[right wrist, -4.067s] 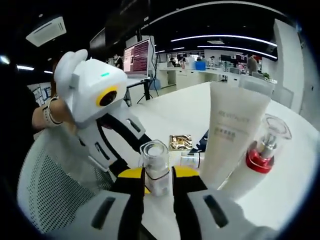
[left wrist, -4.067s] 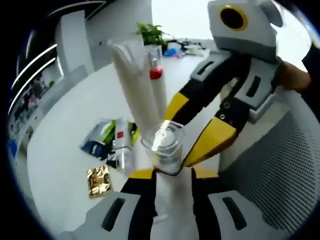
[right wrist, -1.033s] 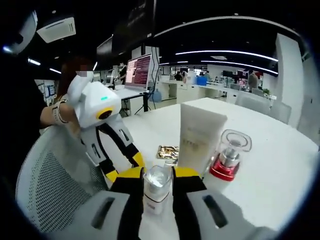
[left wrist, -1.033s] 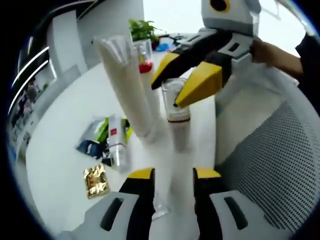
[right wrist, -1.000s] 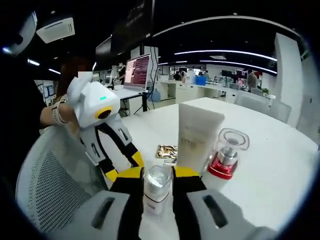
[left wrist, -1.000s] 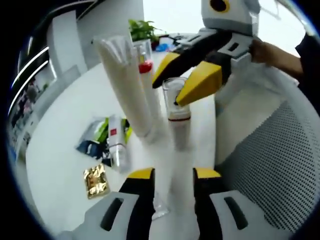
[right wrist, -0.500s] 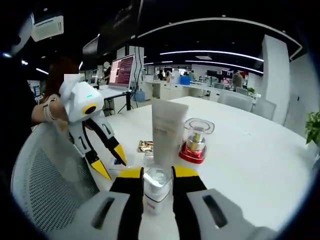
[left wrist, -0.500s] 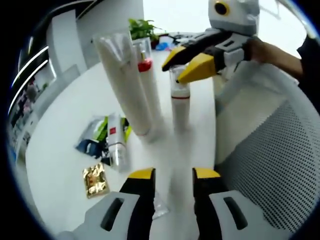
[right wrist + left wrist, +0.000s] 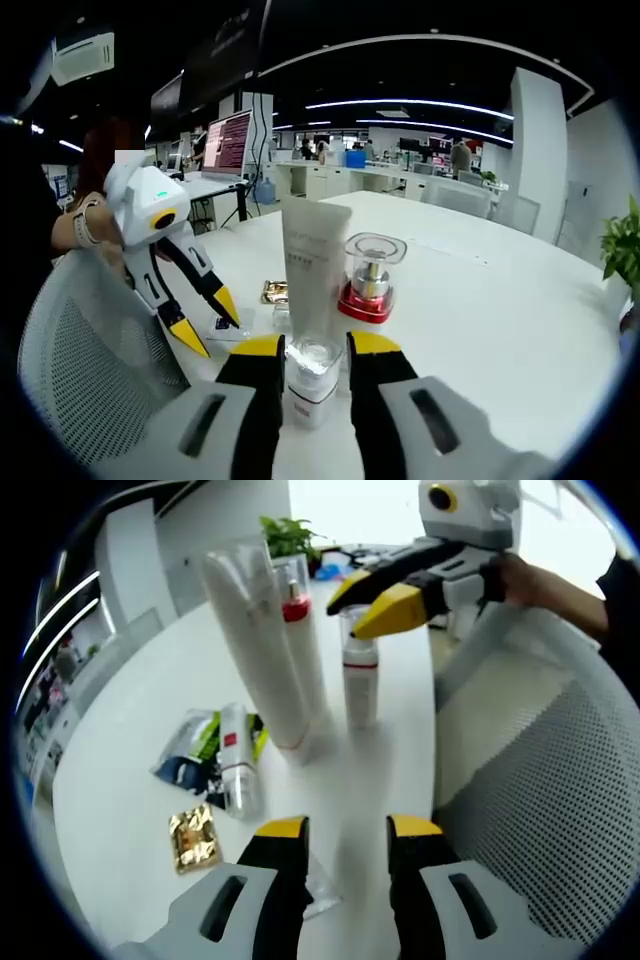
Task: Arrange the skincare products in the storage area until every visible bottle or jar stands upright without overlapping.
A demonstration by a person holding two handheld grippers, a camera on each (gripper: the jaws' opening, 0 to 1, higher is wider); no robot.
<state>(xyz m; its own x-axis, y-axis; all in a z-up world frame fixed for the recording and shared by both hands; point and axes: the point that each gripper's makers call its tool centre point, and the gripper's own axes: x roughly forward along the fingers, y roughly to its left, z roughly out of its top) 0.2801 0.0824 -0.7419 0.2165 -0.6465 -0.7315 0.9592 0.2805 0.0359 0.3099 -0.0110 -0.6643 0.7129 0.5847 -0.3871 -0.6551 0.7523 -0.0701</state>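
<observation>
A small white bottle with a clear cap (image 9: 360, 680) stands upright on the white table (image 9: 150, 710), right of a tall white tube (image 9: 262, 650) and a pump bottle with a red collar (image 9: 300, 630). My right gripper (image 9: 368, 602) reaches in from the upper right and is shut on that cap. In the right gripper view the same small bottle (image 9: 312, 378) sits between my right gripper (image 9: 317, 346) jaws, with the tube (image 9: 312, 270) and the pump bottle (image 9: 368, 280) behind. My left gripper (image 9: 347, 830) is open and holds nothing, well short of the bottles. The left gripper (image 9: 208, 322) also shows open at the left.
A clear bottle with a red label (image 9: 238, 770) lies on its side on blue and green sachets (image 9: 190, 755). A gold sachet (image 9: 195, 840) lies nearer. A white mesh chair (image 9: 540, 810) borders the table's right side. A potted plant (image 9: 290, 540) stands far back.
The left gripper has let go of the small bottle and drawn back. The right gripper has stood the bottle on the table beside the tube and pump bottle.
</observation>
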